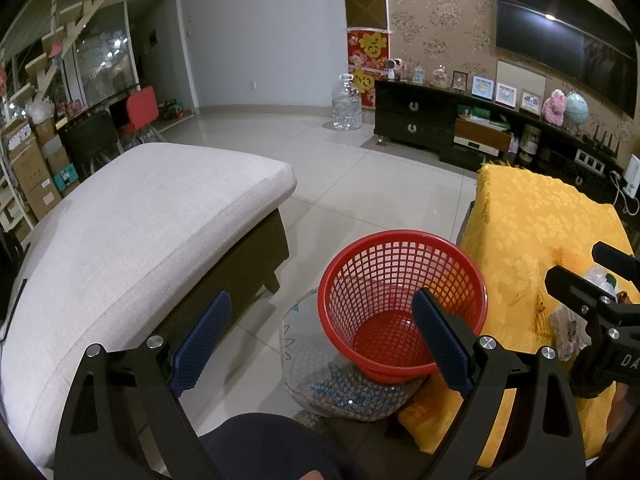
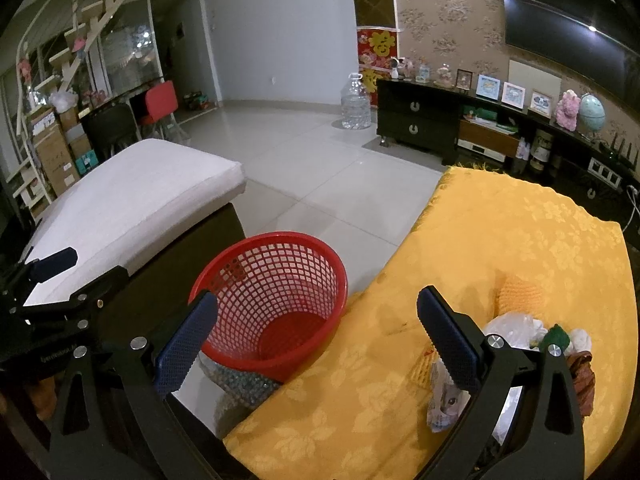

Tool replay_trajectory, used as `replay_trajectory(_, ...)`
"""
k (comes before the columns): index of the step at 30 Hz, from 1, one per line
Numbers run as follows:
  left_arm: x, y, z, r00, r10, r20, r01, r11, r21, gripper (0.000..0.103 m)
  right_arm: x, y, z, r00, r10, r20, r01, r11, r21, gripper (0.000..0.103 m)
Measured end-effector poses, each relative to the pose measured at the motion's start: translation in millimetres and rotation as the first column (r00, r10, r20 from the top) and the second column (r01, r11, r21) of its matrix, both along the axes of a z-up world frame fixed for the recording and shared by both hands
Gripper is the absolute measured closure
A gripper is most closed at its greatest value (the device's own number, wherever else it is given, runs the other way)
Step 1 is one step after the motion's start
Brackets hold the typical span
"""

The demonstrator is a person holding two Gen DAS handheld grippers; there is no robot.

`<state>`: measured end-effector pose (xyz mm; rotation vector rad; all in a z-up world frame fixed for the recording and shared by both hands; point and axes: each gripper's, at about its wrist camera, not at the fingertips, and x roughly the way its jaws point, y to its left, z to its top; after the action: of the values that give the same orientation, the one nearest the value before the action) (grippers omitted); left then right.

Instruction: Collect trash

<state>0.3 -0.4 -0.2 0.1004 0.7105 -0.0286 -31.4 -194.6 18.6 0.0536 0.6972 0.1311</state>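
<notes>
the left tool (image 1: 322, 338) hung wide and empty over the floor, its blue pads (image 1: 204, 336) framing the red basket (image 1: 400, 280) as if to keep the bin in sight. the right tool (image 2: 318, 340) was wide and empty too, held above the near edge of the tabletop (image 2: 500, 232), which was draped in a yellow cloth. just right of the basket, on that cloth, lay the trash (image 2: 516, 330): a crumpled clear bag, a printed wrapper and a brownish scrap, bunched beside the right tool's outer pad. the basket stood on the floor against the tabletop's side, seemingly tipped on a clear plastic tub (image 1: 320, 384), probably placed so a drop would be short. left of the basket sat a pale cushioned seat (image 1: 140, 216).
</notes>
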Motion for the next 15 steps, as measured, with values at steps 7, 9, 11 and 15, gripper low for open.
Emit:
replay_trajectory(7,0.0,0.0,0.0,1.000,-0.001,-0.001,0.001,1.000,0.000,0.015,0.7,-0.2,0.4,1.000,0.000,-0.003,0.000,1.000,-0.001,0.006)
replay_trajectory(9,0.2,0.2,-0.1,1.000,0.000,-0.003,0.000,1.000,0.000,0.015,0.7,0.1,0.2,1.000,0.000,-0.002,0.000,1.000,0.000,0.006)
replay_trajectory(11,0.0,0.1,0.1,1.000,-0.001,-0.003,0.001,1.000,-0.002,0.015,0.5,0.3,0.2,1.000,0.001,-0.002,-0.001,1.000,-0.002,0.006)
replay_trajectory(15,-0.4,0.4,0.3,1.000,-0.001,-0.005,0.001,1.000,-0.003,0.015,0.3,0.5,0.2,1.000,0.001,-0.002,-0.001,1.000,-0.001,0.006)
